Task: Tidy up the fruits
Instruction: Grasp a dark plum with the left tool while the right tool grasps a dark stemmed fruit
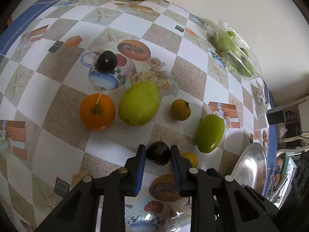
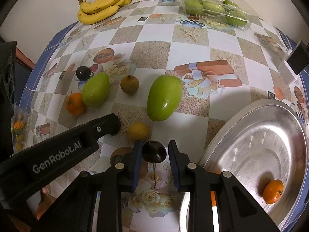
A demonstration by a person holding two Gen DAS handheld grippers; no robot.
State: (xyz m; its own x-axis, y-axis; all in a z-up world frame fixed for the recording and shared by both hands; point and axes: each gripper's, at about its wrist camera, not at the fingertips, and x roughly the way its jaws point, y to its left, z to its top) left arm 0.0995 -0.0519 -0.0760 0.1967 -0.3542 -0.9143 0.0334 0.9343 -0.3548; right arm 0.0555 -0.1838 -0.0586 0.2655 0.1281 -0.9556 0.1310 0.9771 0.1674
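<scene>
Blue-padded left tongs [image 1: 157, 147] sat closed on a dark plum [image 1: 158, 154] low on the worktop [image 1: 183, 44], with a small yellow fruit [image 1: 192, 158] just beside it at 3 o'clock. Your right tongs [image 2: 155, 143] gripped a second dark fruit [image 2: 154, 153], its stalk hanging, and the metal bowl [image 2: 251, 127] at 3 o'clock held one orange [image 2: 273, 191]. You were, I judged, at the pick-up. You needed light squeezes on soft skins, a straight lift clear of the yellow fruit, and the right load carried to the bowl first.
</scene>
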